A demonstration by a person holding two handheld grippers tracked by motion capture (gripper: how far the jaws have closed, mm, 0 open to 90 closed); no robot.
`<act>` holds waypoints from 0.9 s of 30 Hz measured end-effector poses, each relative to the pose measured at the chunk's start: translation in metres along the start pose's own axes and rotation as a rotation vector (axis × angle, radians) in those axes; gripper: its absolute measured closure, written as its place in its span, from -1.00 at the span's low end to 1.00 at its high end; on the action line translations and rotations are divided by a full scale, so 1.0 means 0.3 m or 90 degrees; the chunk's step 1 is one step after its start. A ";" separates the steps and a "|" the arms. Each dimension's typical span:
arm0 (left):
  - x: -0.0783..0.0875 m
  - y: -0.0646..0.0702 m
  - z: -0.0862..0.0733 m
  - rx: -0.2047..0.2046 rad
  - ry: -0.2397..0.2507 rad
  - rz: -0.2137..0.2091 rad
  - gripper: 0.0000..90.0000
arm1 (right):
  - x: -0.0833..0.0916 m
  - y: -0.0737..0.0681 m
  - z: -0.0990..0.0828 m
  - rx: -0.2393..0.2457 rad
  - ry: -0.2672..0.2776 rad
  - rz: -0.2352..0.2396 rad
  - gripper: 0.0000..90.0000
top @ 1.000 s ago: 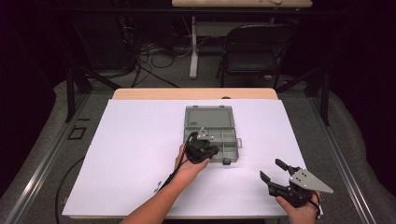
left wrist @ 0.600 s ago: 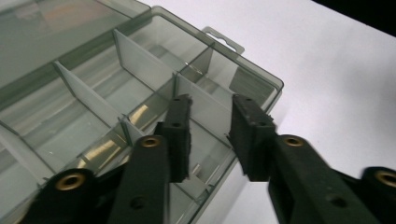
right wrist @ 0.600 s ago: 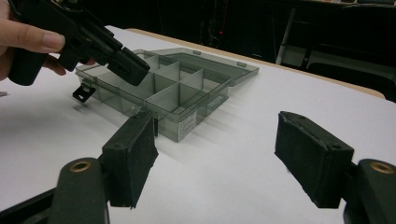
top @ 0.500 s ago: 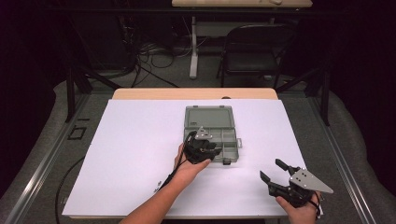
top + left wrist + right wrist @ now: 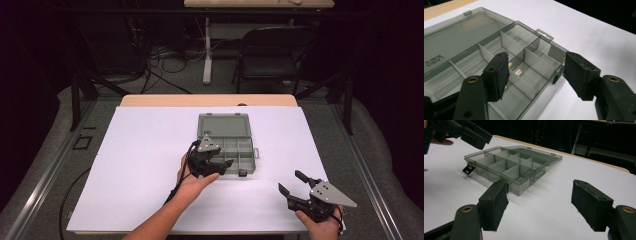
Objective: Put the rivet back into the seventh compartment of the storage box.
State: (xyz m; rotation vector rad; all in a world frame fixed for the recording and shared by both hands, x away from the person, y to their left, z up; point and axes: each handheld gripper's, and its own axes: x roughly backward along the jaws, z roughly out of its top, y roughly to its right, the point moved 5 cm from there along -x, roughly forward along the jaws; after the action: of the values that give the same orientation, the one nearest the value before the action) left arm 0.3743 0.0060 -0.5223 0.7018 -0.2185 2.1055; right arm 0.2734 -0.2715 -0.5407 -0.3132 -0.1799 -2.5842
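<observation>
A smoke-grey plastic organiser box (image 5: 251, 153) lies open mid-table, its lid (image 5: 223, 125) flat behind it and its dividers (image 5: 534, 62) forming several compartments. My left gripper (image 5: 222, 167) hovers over the box's near left corner. Its jaws have just been opening and now stand wide, with nothing between the pads (image 5: 500, 72). Below them a small pale glint (image 5: 518, 72) sits in one compartment; I cannot tell what it is. My right gripper (image 5: 290, 181) rests near the table's front right, open and empty, pointing at the box (image 5: 524, 185).
White paper (image 5: 145, 150) covers the table. The box's dark front latch (image 5: 468, 169) hangs open toward the person. A chair (image 5: 272, 50) and cables stand beyond the far edge. A black cable (image 5: 75, 192) trails off the left front.
The left gripper's jaws have spread apart and the hand has lifted a little above the box. The right gripper has stayed where it was.
</observation>
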 end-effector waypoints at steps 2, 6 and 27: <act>0.022 -0.004 -0.005 -0.007 -0.002 0.007 -0.24 | 0.000 0.000 0.000 -0.001 0.001 0.000 -0.37; 0.067 -0.014 -0.017 -0.009 0.004 0.020 -0.25 | -0.001 -0.003 0.000 -0.003 0.000 0.002 -0.37; 0.288 -0.077 -0.128 0.016 0.046 0.016 -0.37 | -0.005 -0.005 -0.003 -0.001 -0.008 0.006 -0.38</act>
State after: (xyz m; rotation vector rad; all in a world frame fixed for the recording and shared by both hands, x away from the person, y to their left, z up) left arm 0.3381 0.0954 -0.5083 0.6394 -0.1608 2.1567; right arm 0.2737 -0.2696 -0.5420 -0.3298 -0.1802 -2.5743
